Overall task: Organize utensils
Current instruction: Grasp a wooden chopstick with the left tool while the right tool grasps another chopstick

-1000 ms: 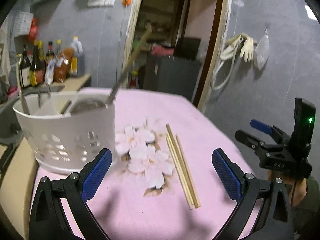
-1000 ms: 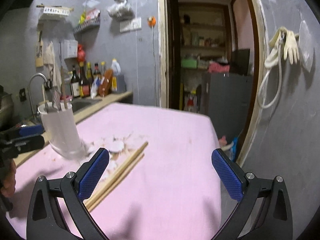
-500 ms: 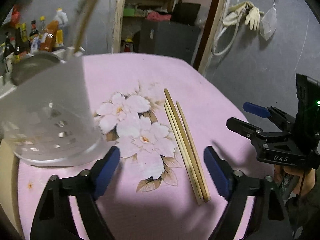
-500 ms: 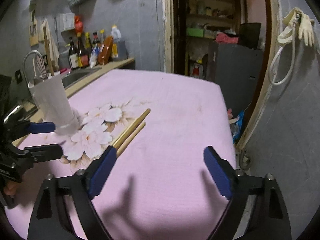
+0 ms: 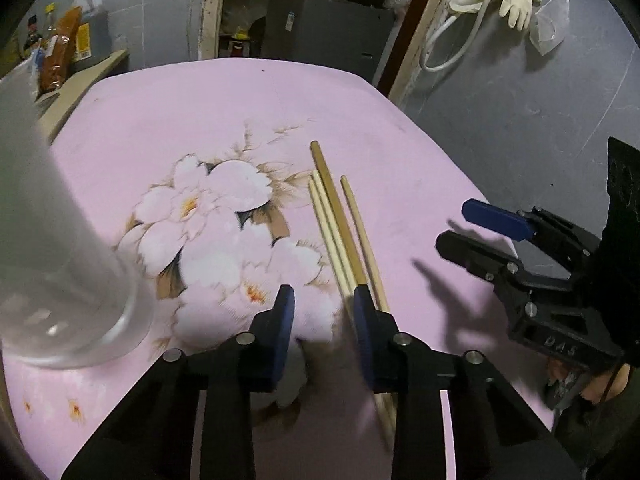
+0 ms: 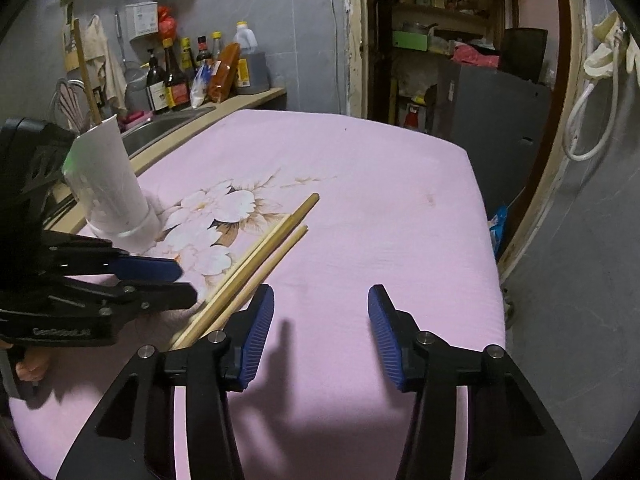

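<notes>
Left wrist view: the left claw (image 5: 322, 312) hangs over the pink flowered surface (image 5: 240, 112), its blue pads narrowing with only cloth between them. Four pale wooden chopsticks (image 5: 340, 228) lie side by side, passing under its right pad. A white perforated plastic holder (image 5: 52, 248) stands at left.

Right wrist view: the right claw (image 6: 320, 324) is half spread and closing on nothing; the chopsticks (image 6: 260, 252) lie just beside its left pad.

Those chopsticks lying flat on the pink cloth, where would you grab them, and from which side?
A judgement: grip the chopsticks near their close ends, coming from above with one finger on each side of the bundle. They lie flat, side by side, pointing away, so a pinch across them gathers all. The left gripper, jaws closing, sits just left of them.
</notes>
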